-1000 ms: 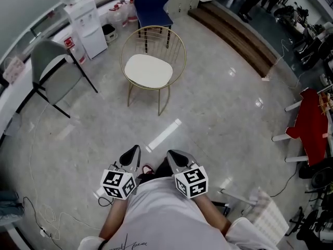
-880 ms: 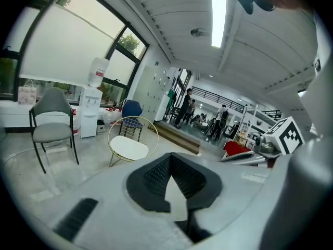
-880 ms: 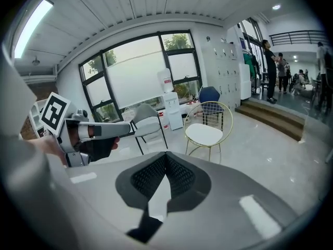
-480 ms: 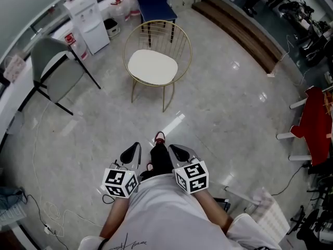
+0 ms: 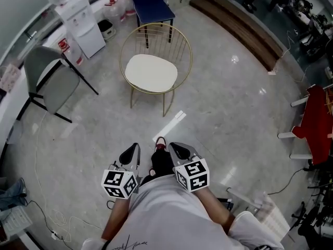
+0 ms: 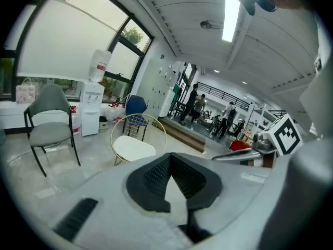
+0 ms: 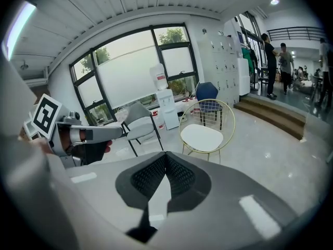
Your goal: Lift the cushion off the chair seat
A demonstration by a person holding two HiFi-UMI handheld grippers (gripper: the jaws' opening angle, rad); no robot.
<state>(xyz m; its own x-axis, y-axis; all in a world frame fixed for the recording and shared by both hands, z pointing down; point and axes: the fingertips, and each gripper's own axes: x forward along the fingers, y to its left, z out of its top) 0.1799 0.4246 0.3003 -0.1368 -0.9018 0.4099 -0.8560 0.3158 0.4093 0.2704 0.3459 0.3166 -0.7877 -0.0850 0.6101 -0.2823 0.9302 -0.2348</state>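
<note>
**Both grippers shut, cushion on the chair ahead**

My left gripper (image 5: 135, 148) and right gripper (image 5: 172, 147) have their fingers closed tip to tip on nothing, well apart from the chair (image 5: 183, 41). The cushion (image 5: 151, 73) lies flat on its seat, longer side left to right in the head view: cream, smooth, rounded, ringed by gold wire

Grey chair (image 5: 48, 77), blue chair (image 5: 151, 1), dispenser (image 5: 80, 22) (white)

Nothing legible anywhere — the dark scrawl low on the person's white shirt (image 5: 166, 212) (perhaps a signature print) is too small to read.
</note>
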